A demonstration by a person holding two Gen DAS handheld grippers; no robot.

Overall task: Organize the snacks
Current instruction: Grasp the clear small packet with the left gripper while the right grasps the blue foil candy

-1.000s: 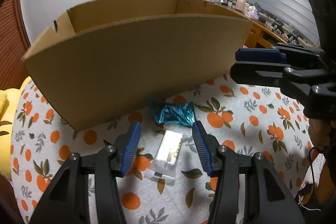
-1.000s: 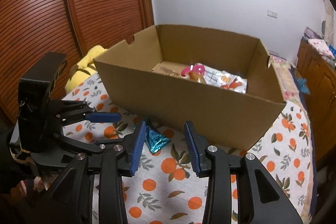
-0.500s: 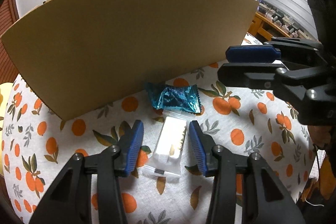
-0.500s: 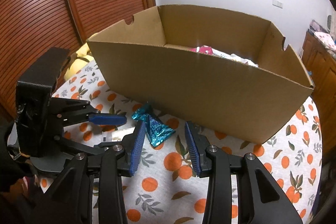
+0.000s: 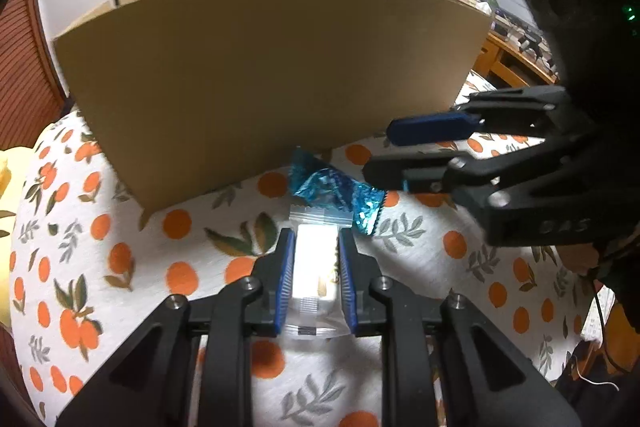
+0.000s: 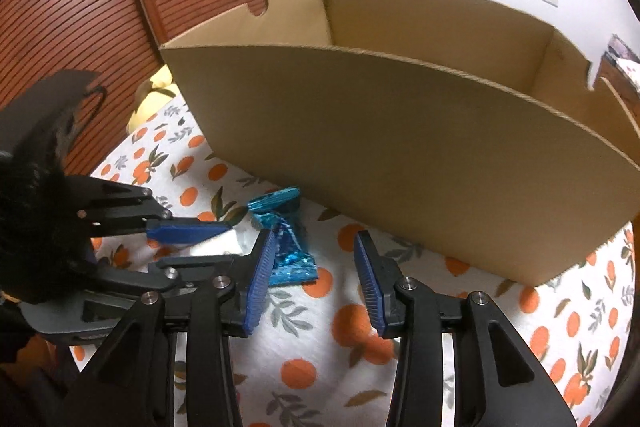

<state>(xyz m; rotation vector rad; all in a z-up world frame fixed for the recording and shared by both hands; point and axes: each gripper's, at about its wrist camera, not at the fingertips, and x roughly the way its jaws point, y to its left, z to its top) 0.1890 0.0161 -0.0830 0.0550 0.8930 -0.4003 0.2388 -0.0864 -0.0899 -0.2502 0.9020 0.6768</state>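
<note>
Left jaws have just been closing and now clamp the clear snack packet; right tool not yet on the blue wrapper.

A second ago my left gripper (image 5: 315,277) stood wide over the clear-wrapped white snack packet (image 5: 315,269); its blue pads now press both long sides of it, the packet lying flat on the orange-print tablecloth (image 5: 120,259) just in front of the cardboard box (image 5: 272,79). My right gripper (image 6: 316,281) has dropped closer to the cloth, jaws at a middling gap and holding nothing; the blue foil snack (image 6: 285,241) lies just beyond and inside its left pad, touching the clear packet's far end. I judge the first grasp made: next is a lift over the box's near wall. Risk: the packet drags the foil snack as it rises.
</note>
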